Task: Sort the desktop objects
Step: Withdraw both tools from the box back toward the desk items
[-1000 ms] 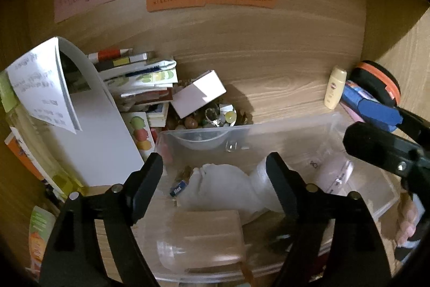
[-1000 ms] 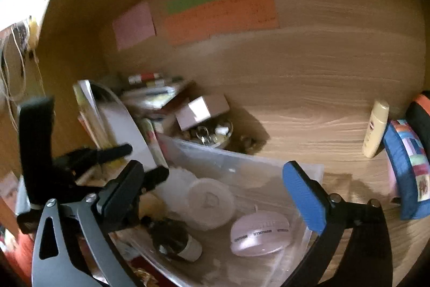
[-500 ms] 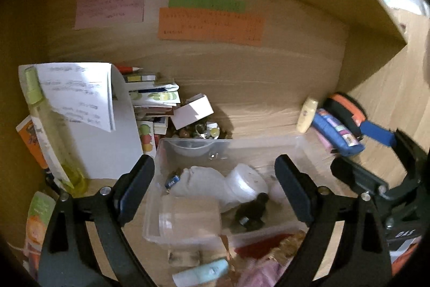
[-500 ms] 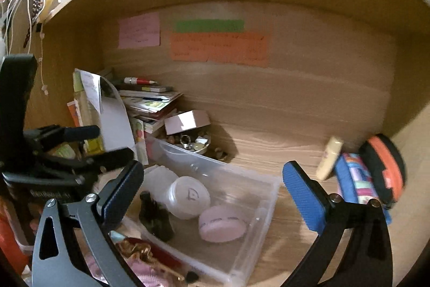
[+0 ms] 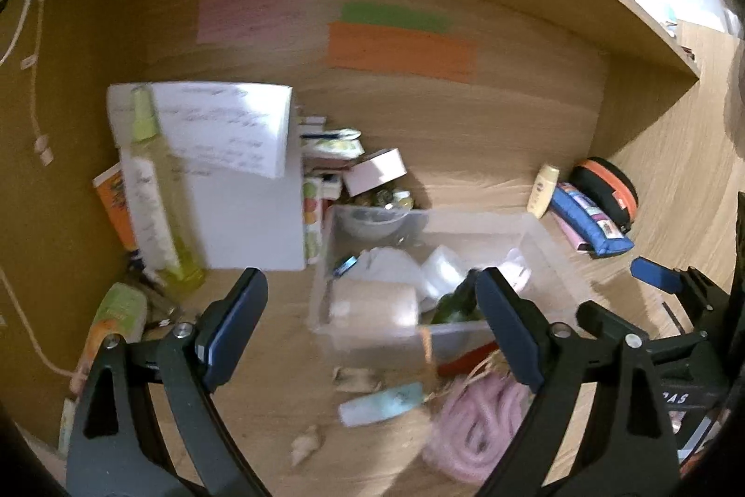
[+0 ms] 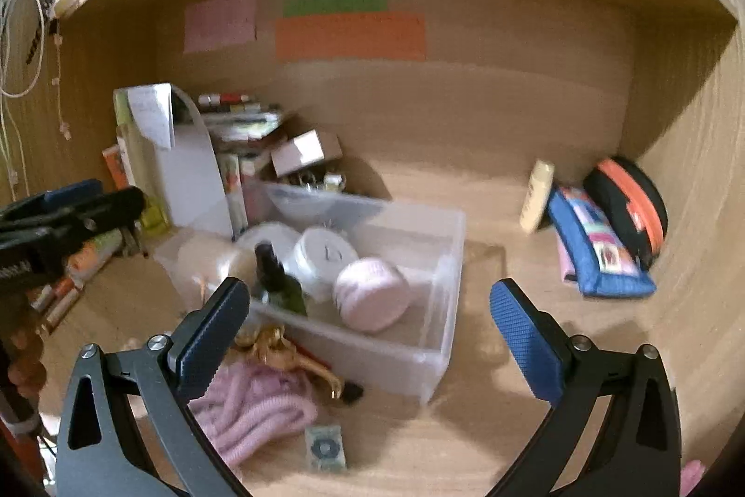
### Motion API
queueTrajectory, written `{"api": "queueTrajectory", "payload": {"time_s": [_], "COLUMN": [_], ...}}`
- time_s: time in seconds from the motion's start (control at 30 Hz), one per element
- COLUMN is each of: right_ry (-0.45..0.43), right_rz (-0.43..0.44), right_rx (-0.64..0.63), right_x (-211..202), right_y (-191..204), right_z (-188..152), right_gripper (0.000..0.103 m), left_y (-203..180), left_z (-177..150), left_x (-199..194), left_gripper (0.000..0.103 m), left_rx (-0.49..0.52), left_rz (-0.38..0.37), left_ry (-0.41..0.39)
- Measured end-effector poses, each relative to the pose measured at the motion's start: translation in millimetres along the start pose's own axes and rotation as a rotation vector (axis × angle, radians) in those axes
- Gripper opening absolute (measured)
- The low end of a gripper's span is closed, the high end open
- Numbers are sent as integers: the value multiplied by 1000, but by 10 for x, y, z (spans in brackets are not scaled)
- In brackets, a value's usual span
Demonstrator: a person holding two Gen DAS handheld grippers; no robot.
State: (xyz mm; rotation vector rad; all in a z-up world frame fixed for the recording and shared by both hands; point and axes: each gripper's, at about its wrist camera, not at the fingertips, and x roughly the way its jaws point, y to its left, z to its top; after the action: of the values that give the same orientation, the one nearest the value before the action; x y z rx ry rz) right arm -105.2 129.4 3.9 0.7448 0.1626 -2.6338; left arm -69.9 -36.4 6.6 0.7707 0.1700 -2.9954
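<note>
A clear plastic bin (image 5: 542, 236) (image 6: 447, 227) stands mid-desk. It holds a white round jar (image 6: 323, 257), a pink round case (image 6: 372, 294), a dark green bottle (image 6: 274, 275) and a white pouch (image 5: 386, 264). My left gripper (image 5: 372, 320) is open and empty, held above the desk in front of the bin. My right gripper (image 6: 368, 324) is open and empty, in front of the bin's near right corner. A pink coiled cord (image 5: 475, 418) (image 6: 251, 404), a pale blue tube (image 5: 382, 401) and a gold clip (image 6: 284, 352) lie in front of the bin.
A white file holder with papers (image 5: 242, 189), a yellow-green bottle (image 5: 153, 199) and stacked books (image 6: 237, 115) stand at the left. A cream bottle (image 6: 538, 196), a blue pencil case (image 6: 596, 255) and a black-orange pouch (image 6: 626, 203) lie at the right. A small card (image 6: 326, 448) lies near the front.
Both grippers have pulled back and up from the bin, so more of the desk front shows. Both stay open and empty.
</note>
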Motion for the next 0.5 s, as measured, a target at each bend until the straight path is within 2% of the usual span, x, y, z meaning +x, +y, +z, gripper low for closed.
{"api": "queueTrajectory", "payload": {"time_s": [0.2, 0.5], "right_ry": [51, 141], "right_rz": [2, 20], "right_rx": [31, 68], "right_x": [6, 43], "right_y": [-74, -229], "right_z": [-150, -443], "right_gripper": [103, 103], "left_y": [191, 446], "left_z": [-176, -545], "left_x": [-30, 179], "left_gripper": [92, 92], "left_rx": [-4, -24], "left_rz": [49, 74], "left_ry": [33, 169]}}
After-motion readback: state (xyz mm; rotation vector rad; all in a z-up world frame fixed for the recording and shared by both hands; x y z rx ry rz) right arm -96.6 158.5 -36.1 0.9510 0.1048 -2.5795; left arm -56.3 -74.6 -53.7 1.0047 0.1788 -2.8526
